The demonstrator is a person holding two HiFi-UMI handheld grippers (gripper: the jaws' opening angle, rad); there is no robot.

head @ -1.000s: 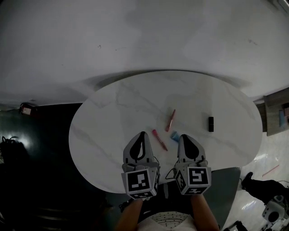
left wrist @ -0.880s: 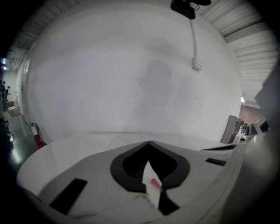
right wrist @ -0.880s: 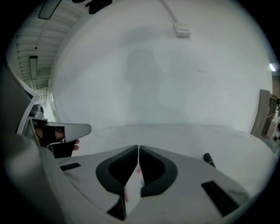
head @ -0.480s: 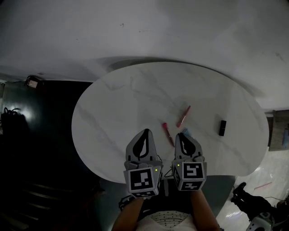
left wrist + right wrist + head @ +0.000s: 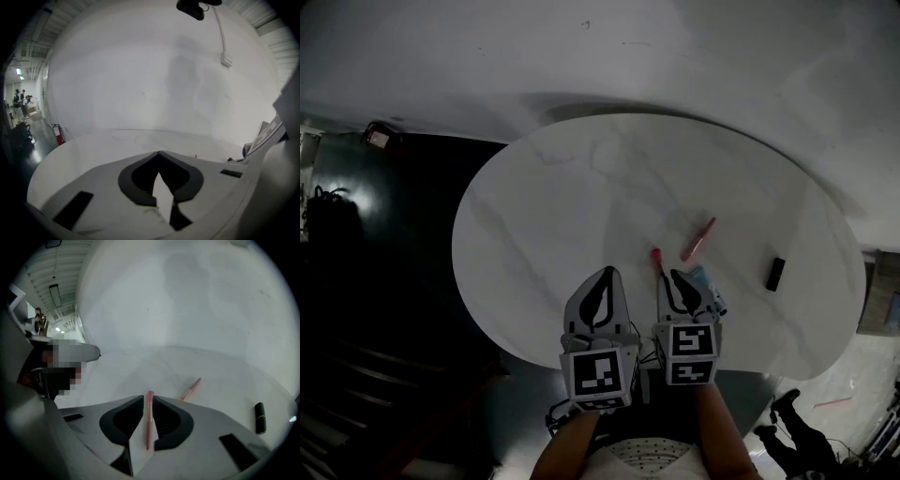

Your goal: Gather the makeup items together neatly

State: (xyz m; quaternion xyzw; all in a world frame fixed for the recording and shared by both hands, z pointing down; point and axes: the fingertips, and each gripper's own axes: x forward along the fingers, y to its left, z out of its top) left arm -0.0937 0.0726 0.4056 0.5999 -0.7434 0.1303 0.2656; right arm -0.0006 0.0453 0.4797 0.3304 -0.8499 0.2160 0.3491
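Red lip pencil [image 5: 149,423]: it lies on the white table [image 5: 534,216], near the edge on the person's side, and its body is in the gap between the jaws of the right gripper [image 5: 148,398].
Long axis: it runs along the direction in which the right gripper points, with the tip away from the person, so the jaws would close across its thin side.
Right gripper state: the jaws are a little apart and have just been opening. The pads stand on both sides of the pencil but do not seem to press on it.
Left gripper [image 5: 159,153]: the jaws are together with nothing between them, and it hovers over bare table just left of the right one.
Nearer hand: the right one, clearly.
Other items: a pink pencil [image 5: 191,389] lies beyond and to the right, and a black lipstick [image 5: 259,418] lies farther right, well apart.
Difference of views: the right gripper view shows the whole pencil in the gap, while in the head view only its red tip shows. The head view also shows a pale blue item [image 5: 710,284] just beside the right gripper.
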